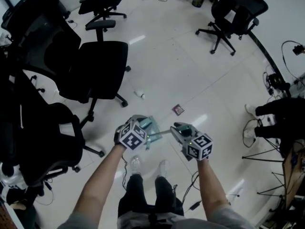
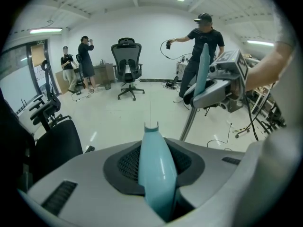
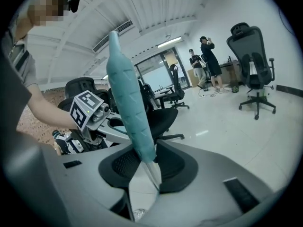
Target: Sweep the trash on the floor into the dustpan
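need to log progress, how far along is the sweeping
Done: both tools are picked up. The left gripper is shut on the light blue dustpan handle, and the right gripper on the broom handle. In hand: lining the tools up. Left: a white scrap and a square wrapper lie unswept on the floor ahead.

Teal broom handle (image 3: 129, 98) between the right tongs (image 3: 148, 167), office chair (image 3: 252, 56) behind.

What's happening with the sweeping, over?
Left gripper grips dustpan handle, right gripper grips broom handle. Wrapper and white scrap lie unswept ahead. Office chair close beside scrap.
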The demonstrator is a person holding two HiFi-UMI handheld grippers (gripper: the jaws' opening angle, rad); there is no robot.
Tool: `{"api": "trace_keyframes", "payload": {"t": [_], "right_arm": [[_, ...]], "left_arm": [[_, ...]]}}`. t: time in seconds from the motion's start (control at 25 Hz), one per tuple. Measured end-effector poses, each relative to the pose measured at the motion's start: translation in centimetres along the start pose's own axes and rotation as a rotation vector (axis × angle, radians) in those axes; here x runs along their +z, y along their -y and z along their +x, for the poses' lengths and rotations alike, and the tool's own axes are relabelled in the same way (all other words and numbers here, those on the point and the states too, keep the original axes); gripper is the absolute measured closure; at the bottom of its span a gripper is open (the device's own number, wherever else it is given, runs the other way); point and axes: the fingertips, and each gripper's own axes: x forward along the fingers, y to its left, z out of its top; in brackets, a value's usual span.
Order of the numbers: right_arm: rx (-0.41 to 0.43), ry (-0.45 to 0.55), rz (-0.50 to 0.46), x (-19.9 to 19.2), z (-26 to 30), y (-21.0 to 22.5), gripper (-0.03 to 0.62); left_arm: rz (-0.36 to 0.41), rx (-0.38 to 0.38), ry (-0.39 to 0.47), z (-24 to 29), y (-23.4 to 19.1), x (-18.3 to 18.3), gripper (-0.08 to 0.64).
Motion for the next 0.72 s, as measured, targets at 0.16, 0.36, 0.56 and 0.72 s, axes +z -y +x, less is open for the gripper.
{"api": "trace_keyframes", "payload": {"t": [0.16,0.36,0.56,0.72], "right_arm": [[-0.083,0.016,-0.088,3.0,-0.9,-0.7,0.502],[-0.195,0.072,-0.129,6.8,-4.0,1.2,0.508],[-0.259,0.089,-0.147,8.9,-7.6,5.9,0.509],[-0.249,0.094,-0.201,9.7,-10.2,11.6,0.509]], "left_arm": [[0.010,0.002,0.016,-0.9,-0.4,-0.8,0.453],[0.042,-0.016,0.042,-2.0,-0.2,0.5,0.453],[0.050,-0.017,0.069,-0.3,0.1,3.9,0.453],[0.025,-0.001,0.057,2.9,0.3,7.7,0.453]]}}
